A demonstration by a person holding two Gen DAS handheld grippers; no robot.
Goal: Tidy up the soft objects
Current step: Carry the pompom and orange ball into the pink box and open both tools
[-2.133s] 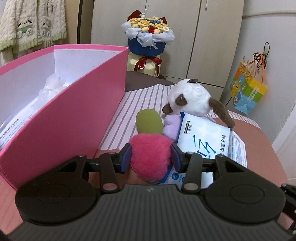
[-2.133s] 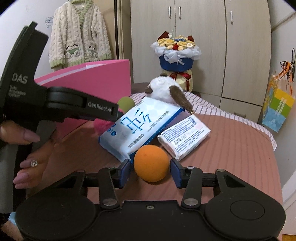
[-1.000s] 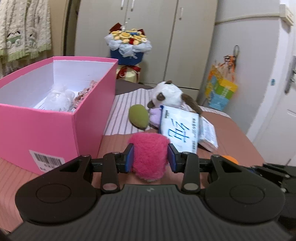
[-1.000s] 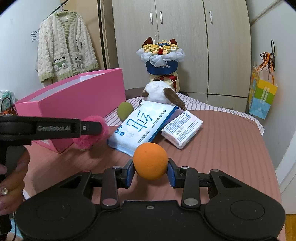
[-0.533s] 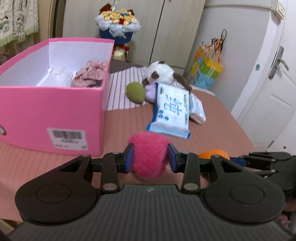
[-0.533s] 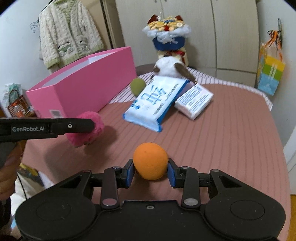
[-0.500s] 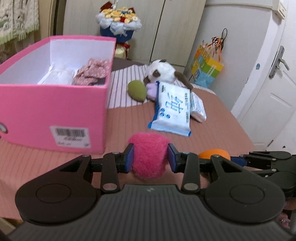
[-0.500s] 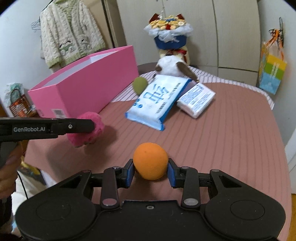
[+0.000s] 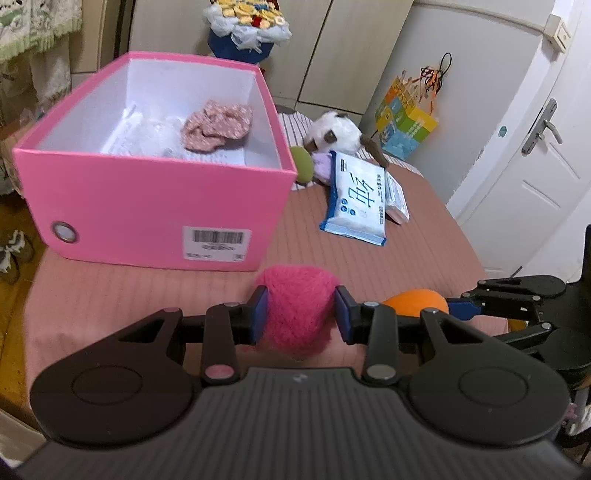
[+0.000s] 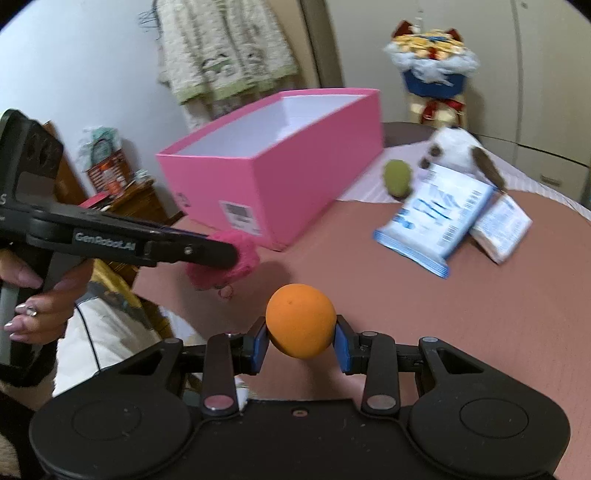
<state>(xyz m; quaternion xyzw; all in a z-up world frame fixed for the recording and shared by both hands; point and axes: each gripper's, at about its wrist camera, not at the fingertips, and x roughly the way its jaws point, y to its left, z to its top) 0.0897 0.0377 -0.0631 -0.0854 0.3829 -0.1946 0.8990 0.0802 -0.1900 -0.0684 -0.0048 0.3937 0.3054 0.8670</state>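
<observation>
My left gripper (image 9: 299, 314) is shut on a fuzzy pink ball (image 9: 297, 306) and holds it above the table, in front of the pink box (image 9: 147, 199). My right gripper (image 10: 300, 343) is shut on an orange ball (image 10: 300, 320), held above the table's near edge. In the right wrist view the left gripper (image 10: 207, 254) with the pink ball (image 10: 229, 264) is to the left. In the left wrist view the orange ball (image 9: 415, 302) shows at the right. The box holds a pink patterned scrunchie (image 9: 218, 123) and white plastic-wrapped items (image 9: 147, 136).
A white-and-brown plush toy (image 9: 338, 133), a green ball (image 9: 303, 164), a lilac soft item (image 9: 322, 166), a blue wet-wipes pack (image 9: 356, 197) and a smaller tissue pack (image 9: 396, 197) lie beyond the box on the brown table (image 9: 406, 266). A bouquet (image 9: 245, 29) stands behind.
Both grippers have pulled back and risen with their balls held. The left view now looks down into the pink box. The right view has swung left toward the box.
</observation>
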